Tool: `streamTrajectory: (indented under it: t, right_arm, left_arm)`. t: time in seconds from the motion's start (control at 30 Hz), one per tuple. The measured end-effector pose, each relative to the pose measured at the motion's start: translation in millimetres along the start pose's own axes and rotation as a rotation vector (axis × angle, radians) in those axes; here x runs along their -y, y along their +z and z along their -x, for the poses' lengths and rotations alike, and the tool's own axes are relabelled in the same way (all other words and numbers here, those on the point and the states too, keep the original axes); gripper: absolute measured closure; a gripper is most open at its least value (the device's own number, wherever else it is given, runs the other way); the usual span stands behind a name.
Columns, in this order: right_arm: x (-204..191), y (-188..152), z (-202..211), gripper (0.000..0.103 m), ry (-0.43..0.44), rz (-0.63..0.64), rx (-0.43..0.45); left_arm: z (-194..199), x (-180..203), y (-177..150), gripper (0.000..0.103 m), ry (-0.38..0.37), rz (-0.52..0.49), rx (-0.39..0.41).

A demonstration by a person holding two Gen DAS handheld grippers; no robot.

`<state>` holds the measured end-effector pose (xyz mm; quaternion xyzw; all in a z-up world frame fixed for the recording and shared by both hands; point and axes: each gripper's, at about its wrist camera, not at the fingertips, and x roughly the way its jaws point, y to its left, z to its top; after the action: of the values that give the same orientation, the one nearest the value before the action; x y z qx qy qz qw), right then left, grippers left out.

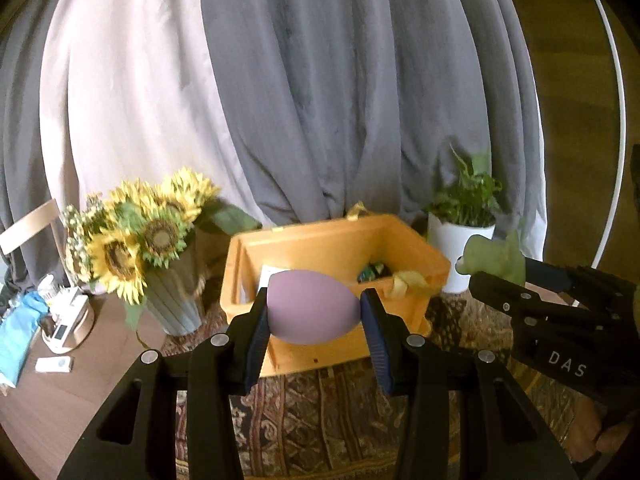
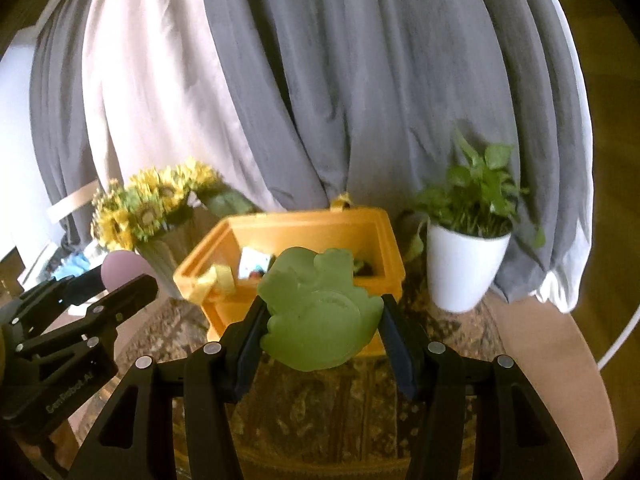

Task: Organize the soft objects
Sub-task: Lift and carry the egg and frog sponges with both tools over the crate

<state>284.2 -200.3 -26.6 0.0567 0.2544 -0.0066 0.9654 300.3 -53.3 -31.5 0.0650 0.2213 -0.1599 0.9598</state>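
A mauve egg-shaped soft ball (image 1: 310, 306) is squeezed between the blue pads of my left gripper (image 1: 316, 316), which is shut on it above the patterned cloth. A flat green frog-shaped soft toy (image 2: 320, 312) sits pinched in my right gripper (image 2: 320, 320), also shut. Behind both stands an open yellow box (image 1: 256, 280) (image 2: 384, 236) with a few small items inside. In the left wrist view the right gripper (image 1: 498, 266) appears at the right with the green toy (image 1: 494, 258). In the right wrist view the left gripper (image 2: 128, 276) shows at the left with the mauve ball (image 2: 122, 266).
A vase of sunflowers (image 1: 144, 236) (image 2: 156, 204) stands left of the box, a white pot with a green plant (image 1: 460, 240) (image 2: 464, 264) to its right. Grey and pale curtains (image 1: 320, 80) hang behind. Small items and a blue cloth (image 1: 20, 332) lie at far left.
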Motion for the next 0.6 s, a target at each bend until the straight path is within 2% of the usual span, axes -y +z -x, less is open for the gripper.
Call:
streamTrajectory:
  t: [0.6]
  right_arm:
    - [-6, 55, -20, 0.047, 0.018, 0.031, 0.125]
  left_arm:
    - [-14, -14, 46, 0.059, 0.064, 0.004, 0.113]
